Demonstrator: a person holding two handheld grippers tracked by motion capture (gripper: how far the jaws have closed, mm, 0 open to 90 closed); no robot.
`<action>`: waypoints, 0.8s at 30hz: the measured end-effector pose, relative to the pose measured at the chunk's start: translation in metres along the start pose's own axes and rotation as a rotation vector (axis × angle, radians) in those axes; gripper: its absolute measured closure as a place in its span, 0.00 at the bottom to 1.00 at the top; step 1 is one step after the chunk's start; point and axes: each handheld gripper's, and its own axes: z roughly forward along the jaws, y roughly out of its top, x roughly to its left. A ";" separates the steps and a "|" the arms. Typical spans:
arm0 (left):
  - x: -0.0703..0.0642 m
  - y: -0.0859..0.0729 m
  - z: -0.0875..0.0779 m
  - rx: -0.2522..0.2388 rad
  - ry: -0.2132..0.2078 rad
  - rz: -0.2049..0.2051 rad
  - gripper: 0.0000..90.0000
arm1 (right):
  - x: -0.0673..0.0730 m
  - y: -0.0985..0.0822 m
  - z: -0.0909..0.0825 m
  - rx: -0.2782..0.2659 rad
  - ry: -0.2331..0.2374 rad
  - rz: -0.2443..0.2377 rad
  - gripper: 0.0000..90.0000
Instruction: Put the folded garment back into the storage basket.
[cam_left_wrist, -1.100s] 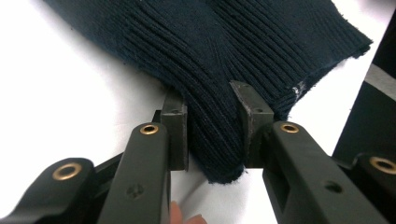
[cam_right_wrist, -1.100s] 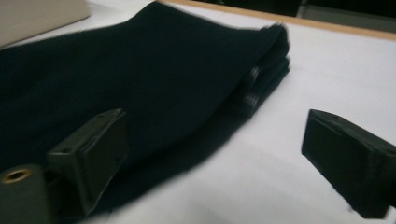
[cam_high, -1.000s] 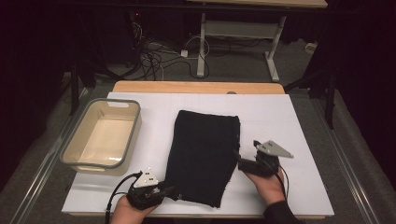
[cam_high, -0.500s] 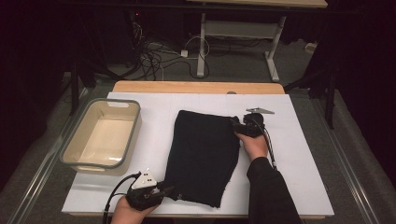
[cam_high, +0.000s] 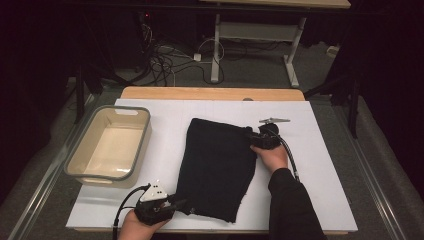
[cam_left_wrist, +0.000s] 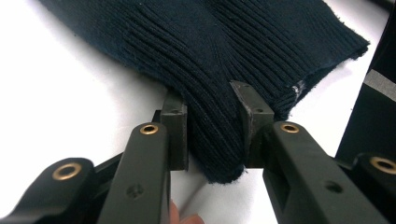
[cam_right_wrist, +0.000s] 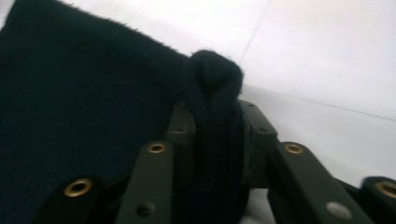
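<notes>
A dark knitted garment (cam_high: 217, 167) lies folded on the white table (cam_high: 165, 115). My left gripper (cam_high: 182, 204) sits at its near left corner, shut on the ribbed hem. In the left gripper view the pads (cam_left_wrist: 175, 126) squeeze a fold of that ribbed knit (cam_left_wrist: 224, 42) between them. My right gripper (cam_high: 248, 133) is at the far right corner of the garment. Its jaws have just been closing, and in the right gripper view they (cam_right_wrist: 217, 121) pinch a bunched-up lump of the dark fabric (cam_right_wrist: 84, 102).
A beige plastic bin (cam_high: 141, 145) with a grey rim stands at the table's left. A wooden strip (cam_high: 210, 93) runs along the far edge. Cables and desk legs lie on the floor beyond.
My right gripper has moved away from me along the garment's right edge to its far corner and closed on the fabric. The left gripper has held still.
</notes>
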 end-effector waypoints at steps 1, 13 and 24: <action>0.000 0.000 0.000 0.001 0.000 0.000 0.74 | 0.000 0.000 0.000 0.001 0.007 -0.001 0.82; 0.006 0.017 -0.010 0.114 0.006 -0.003 0.75 | 0.016 0.006 -0.009 -0.079 -0.045 -0.143 0.88; 0.036 0.040 -0.043 0.291 0.124 -0.002 0.76 | 0.043 0.026 -0.006 -0.187 -0.005 -0.144 0.89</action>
